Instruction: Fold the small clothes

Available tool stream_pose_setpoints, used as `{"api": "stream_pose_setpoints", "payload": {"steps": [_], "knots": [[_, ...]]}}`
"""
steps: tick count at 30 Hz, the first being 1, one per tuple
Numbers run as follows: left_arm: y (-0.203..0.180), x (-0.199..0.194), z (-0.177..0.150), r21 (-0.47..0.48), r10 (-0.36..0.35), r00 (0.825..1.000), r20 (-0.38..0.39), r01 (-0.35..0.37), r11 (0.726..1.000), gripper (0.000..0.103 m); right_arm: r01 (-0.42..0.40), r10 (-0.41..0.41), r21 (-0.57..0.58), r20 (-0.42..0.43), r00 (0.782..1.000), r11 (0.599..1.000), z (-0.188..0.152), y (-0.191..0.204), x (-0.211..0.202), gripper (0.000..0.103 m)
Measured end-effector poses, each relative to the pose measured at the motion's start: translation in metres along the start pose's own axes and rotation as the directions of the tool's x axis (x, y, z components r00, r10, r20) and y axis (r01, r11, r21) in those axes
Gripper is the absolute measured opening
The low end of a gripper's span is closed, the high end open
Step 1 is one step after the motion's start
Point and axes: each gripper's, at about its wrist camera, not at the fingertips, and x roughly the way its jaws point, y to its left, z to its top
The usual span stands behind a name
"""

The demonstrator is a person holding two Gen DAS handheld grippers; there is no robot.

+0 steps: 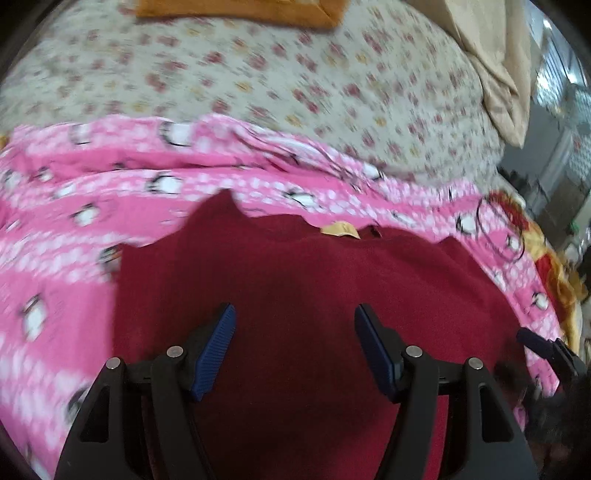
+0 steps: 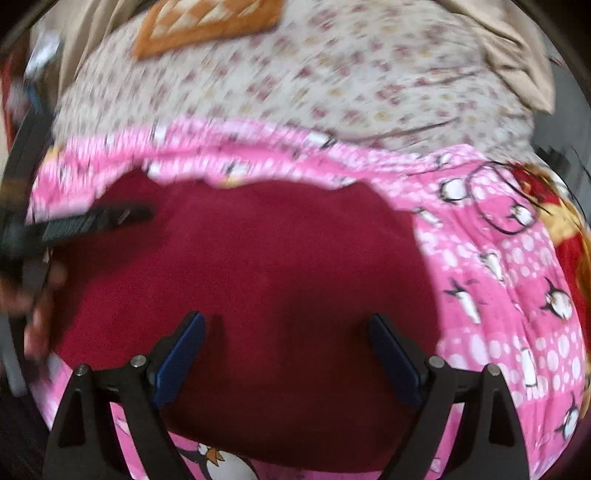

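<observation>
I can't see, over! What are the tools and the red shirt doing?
Left tool open, right tool open, both empty. Red shirt flat on pink blanket. Nothing blocking.

Bed with a floral sheet, carrying a blanket, a cushion and a cloth.

The bed (image 1: 295,74) is covered in a pale sheet printed with small red and yellow flowers. A pink penguin blanket (image 1: 55,221) is spread across its near part, edge to edge. An orange cushion (image 2: 207,26) lies at the far edge. A beige cloth (image 1: 495,66) lies bunched at the far right corner. On the blanket lies a dark red garment (image 2: 240,258).
</observation>
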Motion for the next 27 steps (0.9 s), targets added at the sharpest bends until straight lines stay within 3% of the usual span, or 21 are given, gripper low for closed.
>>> {"api": "stream_pose_setpoints", "payload": {"steps": [3,7,10,12,14,18,22,27], "knots": [[0.009,-0.029,-0.011,-0.056,0.053,0.998,0.029,-0.051,0.997,0.044,0.014,-0.02,0.11,0.049,0.999,0.994,0.004,-0.028,-0.014,0.093],[0.012,-0.068,-0.026,-0.172,0.087,0.995,0.04,-0.079,0.982,0.044,0.082,-0.087,0.269,0.007,0.996,0.96,0.002,-0.071,-0.016,0.093],[0.001,-0.093,-0.031,-0.213,0.104,0.994,0.046,-0.092,0.973,0.044,0.061,-0.063,0.369,-0.008,0.998,0.927,-0.001,-0.095,-0.018,0.093],[-0.012,-0.11,-0.033,-0.224,0.074,0.996,0.049,-0.061,0.973,0.044,0.032,-0.034,0.402,-0.002,0.999,0.915,-0.001,-0.103,-0.019,0.093],[-0.023,-0.123,-0.038,-0.189,0.025,0.996,0.081,-0.009,0.982,0.044,0.012,-0.02,0.4,0.016,1.0,0.917,0.0,-0.104,-0.023,0.093],[-0.024,-0.118,-0.063,-0.16,-0.003,0.995,0.095,0.018,0.987,0.047,-0.02,0.004,0.382,0.043,0.999,0.924,0.002,-0.1,-0.028,0.093],[-0.009,-0.095,-0.094,-0.228,0.01,0.999,0.037,-0.001,0.974,0.047,0.003,-0.018,0.335,0.043,0.999,0.942,0.003,-0.092,-0.031,0.093],[0.014,-0.093,-0.118,-0.34,-0.021,0.998,0.06,0.04,0.939,0.047,-0.004,-0.007,0.232,0.046,0.999,0.973,0.008,-0.069,-0.029,0.093]]}}
